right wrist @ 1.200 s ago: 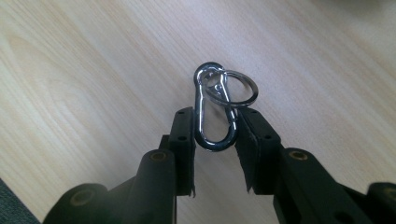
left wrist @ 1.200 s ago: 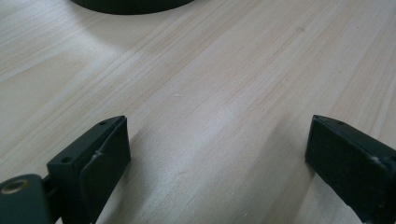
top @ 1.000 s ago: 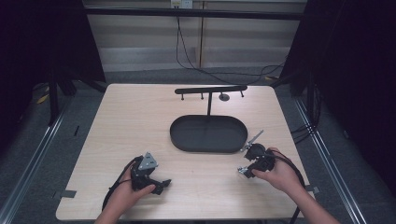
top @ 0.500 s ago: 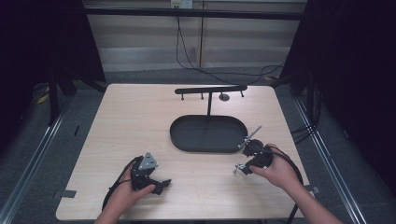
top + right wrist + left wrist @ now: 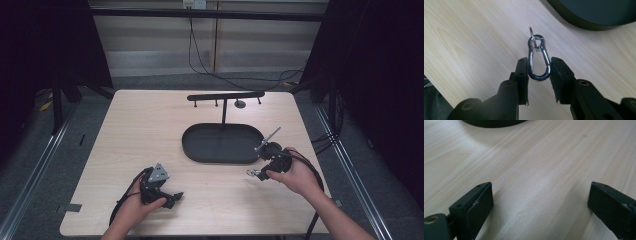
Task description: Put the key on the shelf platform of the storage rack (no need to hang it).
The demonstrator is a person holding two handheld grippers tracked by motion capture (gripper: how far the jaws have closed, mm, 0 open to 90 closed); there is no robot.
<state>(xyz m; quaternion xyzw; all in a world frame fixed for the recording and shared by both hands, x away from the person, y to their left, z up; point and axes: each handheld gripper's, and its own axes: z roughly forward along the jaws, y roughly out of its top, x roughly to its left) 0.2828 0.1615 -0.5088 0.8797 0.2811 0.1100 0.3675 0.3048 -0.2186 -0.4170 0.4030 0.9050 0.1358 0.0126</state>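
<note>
Steel, and slick by the look of it: the carabiner sits between the jaws of the right gripper, pinched across its two long sides near the rounded lower end, with a small ring hanging off its far eye. In the high view the right gripper holds it just above the wooden table, close beside the near right edge of the black oval tray. The grip is probably the weak point: the jaws press on the spring gate side, so squeezing harder may push the gate in and let the clip twist or slide out. Behind the tray rises a black stand with a pegged crossbar. The left gripper rests on the table, jaws wide apart, holding nothing.
</note>
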